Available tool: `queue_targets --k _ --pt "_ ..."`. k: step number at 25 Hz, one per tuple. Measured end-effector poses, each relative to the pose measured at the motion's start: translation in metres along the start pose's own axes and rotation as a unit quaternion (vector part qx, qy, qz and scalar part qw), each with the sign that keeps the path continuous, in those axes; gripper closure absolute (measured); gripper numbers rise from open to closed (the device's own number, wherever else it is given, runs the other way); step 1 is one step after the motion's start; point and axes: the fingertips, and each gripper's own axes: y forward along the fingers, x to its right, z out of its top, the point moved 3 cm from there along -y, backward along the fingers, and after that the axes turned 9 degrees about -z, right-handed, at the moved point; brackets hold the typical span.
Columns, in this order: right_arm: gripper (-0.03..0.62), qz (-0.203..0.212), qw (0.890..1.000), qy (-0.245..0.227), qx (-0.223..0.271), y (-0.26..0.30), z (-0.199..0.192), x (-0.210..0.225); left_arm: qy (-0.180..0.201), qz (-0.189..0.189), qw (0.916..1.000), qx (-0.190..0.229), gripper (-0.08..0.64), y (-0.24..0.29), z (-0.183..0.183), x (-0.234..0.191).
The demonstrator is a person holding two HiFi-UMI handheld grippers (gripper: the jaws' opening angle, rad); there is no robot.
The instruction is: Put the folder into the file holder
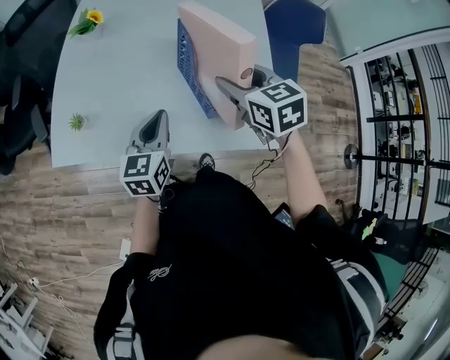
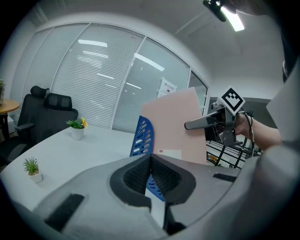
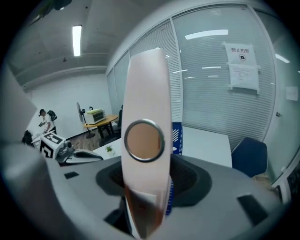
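Right gripper view: folder (image 3: pixel 145 140) between parted fingers (image 3: pixel 189 183).

Flowering potted plant (image 1: pixel 88 21) and small green plant (image 1: pixel 76 122) on pale table (image 1: pixel 119 77), black office chair (image 1: pixel 21 91) beside

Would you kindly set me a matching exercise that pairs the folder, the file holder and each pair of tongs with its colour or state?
Things:
1. folder
2. file holder
3. left tongs
4. right tongs

Colour or state:
A. blue
B. closed, nothing between them
C. pink
D. folder's spine stands between them

Pairs: 1-C, 2-A, 3-B, 4-D
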Motion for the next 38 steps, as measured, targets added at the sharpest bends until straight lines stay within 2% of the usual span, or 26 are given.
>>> queue_targets --k 1,7,13,17,24,28,34,36,38 --pt "0.373 -0.002 1.000 0.003 0.005 0.000 0.000 0.000 0.000 0.001 1.0000 0.000 0.558 0.000 0.000 0.000" --pt "0.426 -0.036 0.998 0.017 0.044 -0.007 -0.004 0.008 -0.002 0.014 0.9999 -0.003 0.558 -0.004 -0.004 0.001" --pt "0.443 -0.052 0.989 0.042 0.130 -0.023 -0.010 0.011 0.004 0.021 0.9997 -0.009 0.558 -0.004 -0.006 0.005" --pt "0.448 -0.059 0.977 0.056 0.195 -0.030 -0.010 0.013 0.009 0.021 0.9996 -0.018 0.558 0.000 -0.008 0.008" --pt "0.449 -0.088 0.945 0.072 0.307 -0.034 -0.010 0.017 0.023 0.017 0.9990 -0.035 0.558 0.006 -0.012 0.016" --pt "0.451 -0.093 0.936 0.089 0.327 -0.028 -0.012 0.023 0.025 0.019 0.9987 -0.040 0.558 0.008 -0.015 0.019" --pt "0.453 -0.097 0.930 0.111 0.335 -0.017 -0.013 0.030 0.024 0.025 0.9982 -0.049 0.558 0.008 -0.019 0.022" --pt "0.453 -0.095 0.930 0.115 0.336 -0.011 -0.013 0.030 0.023 0.028 0.9980 -0.051 0.558 0.008 -0.020 0.020" --pt "0.446 -0.089 0.935 0.105 0.326 -0.003 -0.010 0.028 0.022 0.031 0.9979 -0.053 0.558 0.009 -0.021 0.018"
